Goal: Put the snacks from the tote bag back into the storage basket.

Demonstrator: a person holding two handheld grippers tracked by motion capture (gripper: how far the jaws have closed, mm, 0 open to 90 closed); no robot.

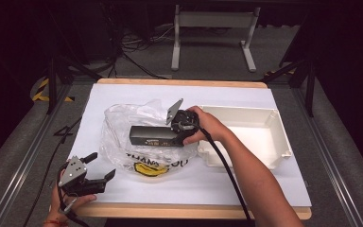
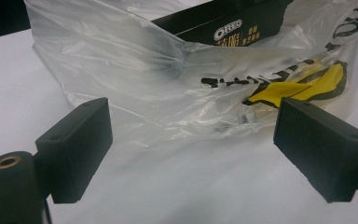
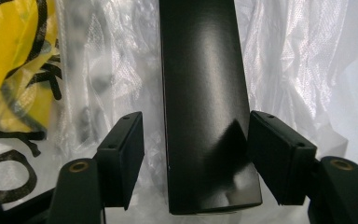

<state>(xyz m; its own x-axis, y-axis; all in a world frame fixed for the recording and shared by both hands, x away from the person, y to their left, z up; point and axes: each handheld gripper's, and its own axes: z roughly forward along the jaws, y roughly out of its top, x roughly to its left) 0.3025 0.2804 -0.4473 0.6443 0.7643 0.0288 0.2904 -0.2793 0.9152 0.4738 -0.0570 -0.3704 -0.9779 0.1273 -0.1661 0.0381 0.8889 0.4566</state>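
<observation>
Nearest the camera, the left gripper (image 1: 105, 178) hovers wide open and empty at the table's near edge — seemingly waiting to steady the plastic bag (image 1: 123, 137). Farther in, the right gripper (image 3: 196, 156), arm stretched forward, straddles the black Oreo box (image 1: 153, 135) lying on the bag beside the white tray (image 1: 279, 137) — jaws flanking it, a gap showing on the left side.

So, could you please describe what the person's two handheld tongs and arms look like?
Both tongs are black. The left tongs carry a grey three-cornered plate on top; the right tongs have one too, and a black cable trails back along the forearm. Up close, the jaws end in flat rectangular black pads with small screw holes, on arms with brass-coloured inserts. Both forearms are bare, without sleeves.
</observation>
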